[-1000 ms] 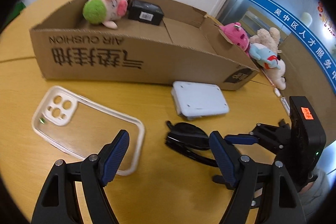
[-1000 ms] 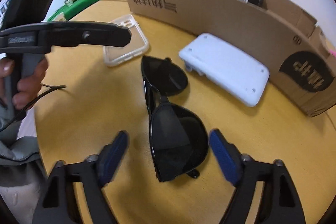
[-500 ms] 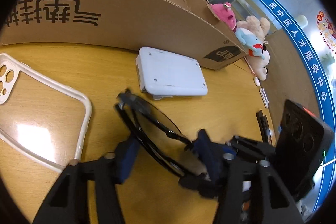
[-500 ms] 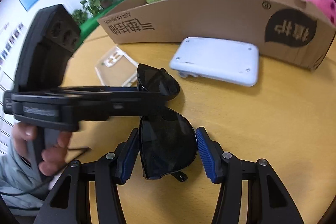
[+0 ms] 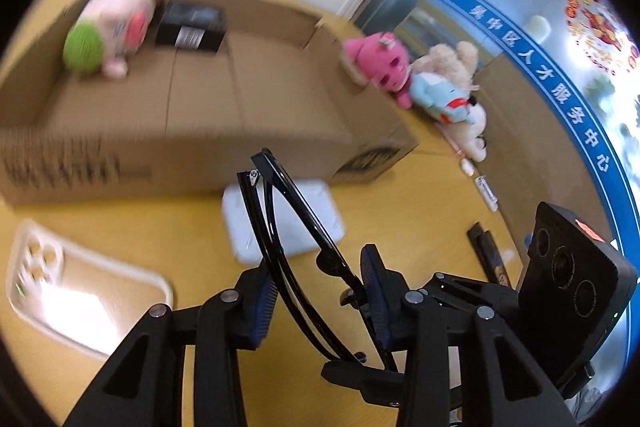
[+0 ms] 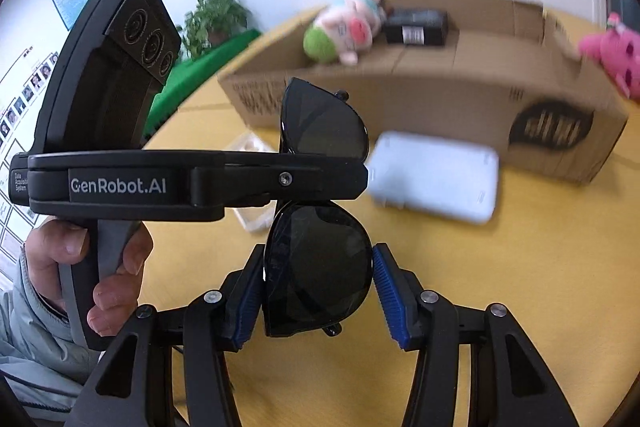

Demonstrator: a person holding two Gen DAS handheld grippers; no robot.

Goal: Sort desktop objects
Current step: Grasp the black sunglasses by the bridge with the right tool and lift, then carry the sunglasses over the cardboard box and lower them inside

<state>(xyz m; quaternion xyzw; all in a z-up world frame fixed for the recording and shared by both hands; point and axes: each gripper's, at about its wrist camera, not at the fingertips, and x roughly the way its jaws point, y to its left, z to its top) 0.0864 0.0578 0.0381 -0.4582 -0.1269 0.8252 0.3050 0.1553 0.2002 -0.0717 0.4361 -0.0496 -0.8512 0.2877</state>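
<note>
Black sunglasses (image 6: 320,267) are held in the air above the yellow table (image 6: 520,287). My right gripper (image 6: 318,291) is shut on the near lens. My left gripper (image 5: 316,291) is shut on the same sunglasses (image 5: 280,219) at their middle, and its body crosses the right wrist view (image 6: 192,183). Behind stands an open cardboard box (image 5: 240,107) holding a green-haired pig plush (image 5: 108,31) and a small black box (image 5: 190,27). A white flat device (image 5: 280,223) and a clear phone case (image 5: 76,279) lie on the table in front of the box.
Pink (image 5: 380,63) and blue-and-beige (image 5: 452,95) plush toys lie at the box's right end. A dark flat strip (image 5: 486,255) and small white items (image 5: 486,189) lie at the table's right. A potted plant (image 6: 216,19) stands far left.
Both grippers closed on the sunglasses and lifted them off the table. The views rose and tilted toward the box.
</note>
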